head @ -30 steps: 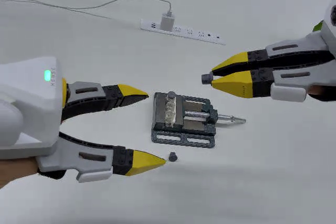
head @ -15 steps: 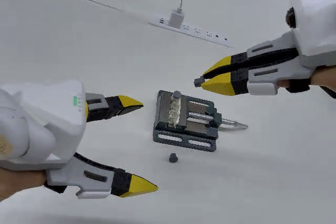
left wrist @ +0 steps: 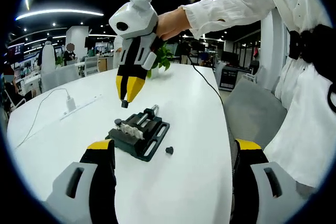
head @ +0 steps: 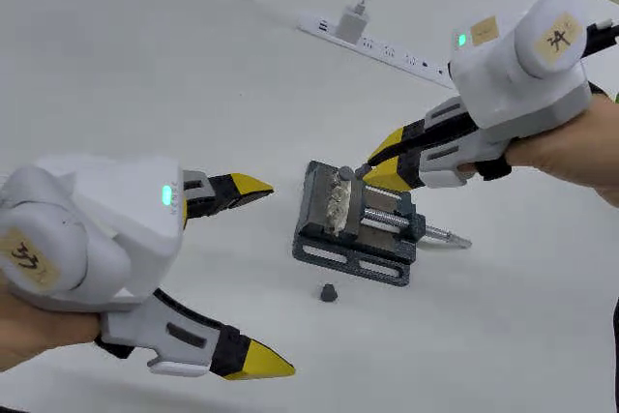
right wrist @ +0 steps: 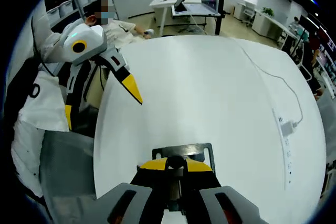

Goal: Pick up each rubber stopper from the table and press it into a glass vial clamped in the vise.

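bright, even light falls from the ceiling strips (left wrist: 58, 13) overhead, so the white table (head: 145, 74) looks nearly washed out and the vise (head: 353, 258) throws only a soft, faint shadow. the head view is sharp, while both gripper views bow hard at their edges and the room behind looks dim.

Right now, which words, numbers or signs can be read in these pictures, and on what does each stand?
"33" (handwritten, unsure): round tan sticker on the white left gripper.
Handwritten mark, not legible: other round tan sticker on the white right gripper.
Small square tan label beside it: too blurred to read.
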### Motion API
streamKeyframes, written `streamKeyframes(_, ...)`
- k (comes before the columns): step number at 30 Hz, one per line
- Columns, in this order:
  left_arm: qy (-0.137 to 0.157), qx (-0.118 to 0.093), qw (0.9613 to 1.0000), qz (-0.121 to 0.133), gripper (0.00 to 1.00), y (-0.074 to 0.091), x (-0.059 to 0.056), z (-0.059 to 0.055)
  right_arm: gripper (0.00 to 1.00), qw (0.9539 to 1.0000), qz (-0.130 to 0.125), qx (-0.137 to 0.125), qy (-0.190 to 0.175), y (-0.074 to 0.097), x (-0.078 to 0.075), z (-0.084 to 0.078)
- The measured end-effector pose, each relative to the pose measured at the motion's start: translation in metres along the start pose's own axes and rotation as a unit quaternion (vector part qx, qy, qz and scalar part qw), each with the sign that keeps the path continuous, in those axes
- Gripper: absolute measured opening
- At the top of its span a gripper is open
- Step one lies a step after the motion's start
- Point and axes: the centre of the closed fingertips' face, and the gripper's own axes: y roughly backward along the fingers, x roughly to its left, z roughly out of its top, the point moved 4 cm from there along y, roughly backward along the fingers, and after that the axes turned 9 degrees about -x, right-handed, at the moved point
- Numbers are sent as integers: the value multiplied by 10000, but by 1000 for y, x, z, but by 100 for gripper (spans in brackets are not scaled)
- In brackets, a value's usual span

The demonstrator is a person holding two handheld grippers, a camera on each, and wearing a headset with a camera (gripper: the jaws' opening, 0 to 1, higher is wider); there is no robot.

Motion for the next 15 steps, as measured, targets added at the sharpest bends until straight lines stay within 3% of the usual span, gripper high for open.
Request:
streamKeyframes(8, 107, -111, 9999, 49, 96, -1, 3, -5, 5, 9985, -48, 487, 236, -26, -11, -15)
streamKeyframes(15, 167, -128, 9997, 94, 96, 1, 6, -8, 5, 9971, -58, 663, 370, -32, -13, -20)
